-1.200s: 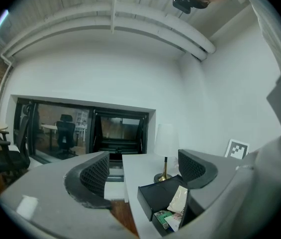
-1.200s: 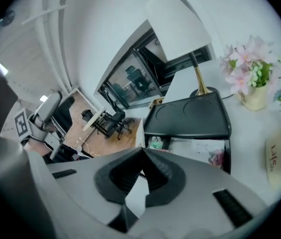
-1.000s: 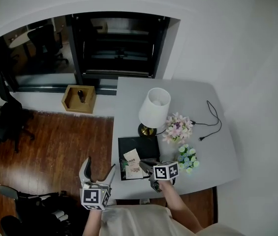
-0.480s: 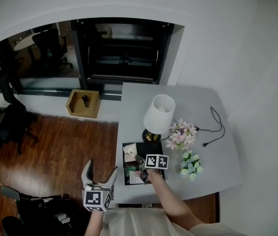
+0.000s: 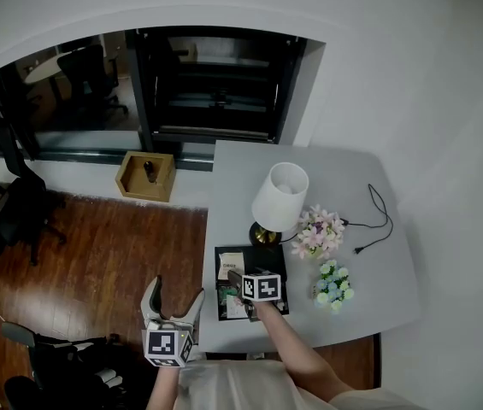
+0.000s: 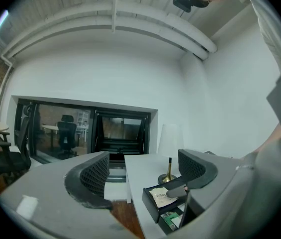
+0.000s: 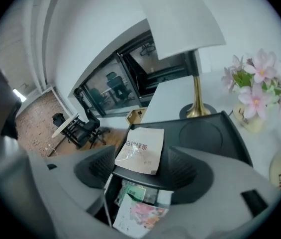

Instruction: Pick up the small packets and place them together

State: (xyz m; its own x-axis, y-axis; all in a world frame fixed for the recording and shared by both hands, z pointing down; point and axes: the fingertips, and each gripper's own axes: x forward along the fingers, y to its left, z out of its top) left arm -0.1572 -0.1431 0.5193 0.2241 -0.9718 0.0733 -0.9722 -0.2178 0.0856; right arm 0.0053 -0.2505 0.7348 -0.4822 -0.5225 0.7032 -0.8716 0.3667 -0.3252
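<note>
A black tray (image 5: 273, 260) sits on the grey table near its left edge. A beige packet (image 5: 231, 264) (image 7: 142, 151) lies flat on the tray's raised part. A green packet (image 7: 129, 192) and a pink-and-white packet (image 7: 140, 216) lie in the lower compartment. My right gripper (image 5: 234, 282) (image 7: 142, 169) hovers over the tray. Its jaws are opening, with the beige packet just beyond them and no pad pressing on it. My left gripper (image 5: 173, 298) (image 6: 144, 173) hangs open and empty off the table's left edge, over the wooden floor.
A white-shaded brass lamp (image 5: 279, 196) stands behind the tray. Pink flowers (image 5: 320, 229) and blue-green flowers (image 5: 333, 282) stand to its right, and a black cable (image 5: 374, 216) lies farther right. A wooden box (image 5: 145, 175) sits on the floor at the left.
My right gripper moved left across the tray's front and its jaws came apart. The beige packet now lies free on the tray. The left gripper stayed put.
</note>
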